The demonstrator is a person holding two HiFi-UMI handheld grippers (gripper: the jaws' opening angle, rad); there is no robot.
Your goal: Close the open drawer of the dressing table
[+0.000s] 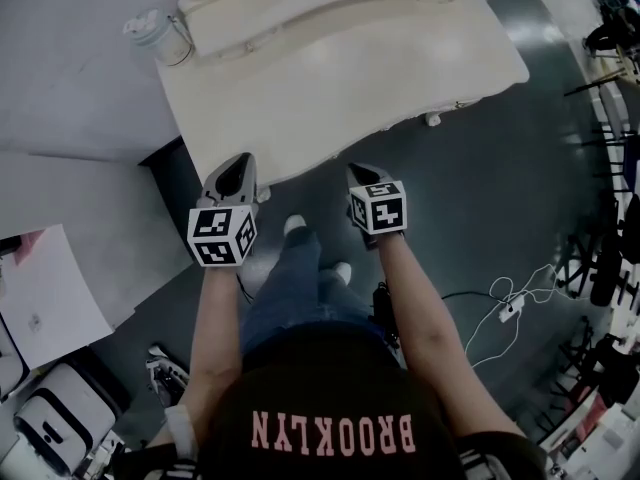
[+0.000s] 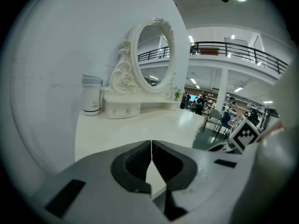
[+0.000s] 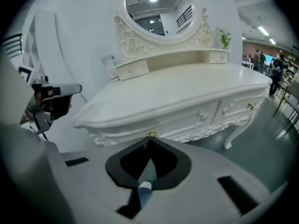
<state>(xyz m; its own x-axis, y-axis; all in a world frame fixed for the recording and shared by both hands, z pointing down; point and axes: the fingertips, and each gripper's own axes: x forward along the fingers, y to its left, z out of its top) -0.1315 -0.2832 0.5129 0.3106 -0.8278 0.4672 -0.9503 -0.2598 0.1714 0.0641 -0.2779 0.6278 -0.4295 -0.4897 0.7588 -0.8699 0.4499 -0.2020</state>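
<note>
Jaws stood shut and empty on my left gripper [image 1: 236, 172] and right gripper [image 1: 362, 174], likely for nudging the cream carved wooden dressing table [image 1: 330, 88] just ahead.

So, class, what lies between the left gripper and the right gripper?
Head view: between left gripper and right gripper lie only dark floor and the person's white shoe, near the front edge of the dressing table.

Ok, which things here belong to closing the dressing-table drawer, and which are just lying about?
Job in hand:
dressing table; gold drawer knob; left gripper and right gripper, both shut and empty.

Just lying about:
white canister, small plant and oval mirror on the table; white cable on the floor; paper sheet.
</note>
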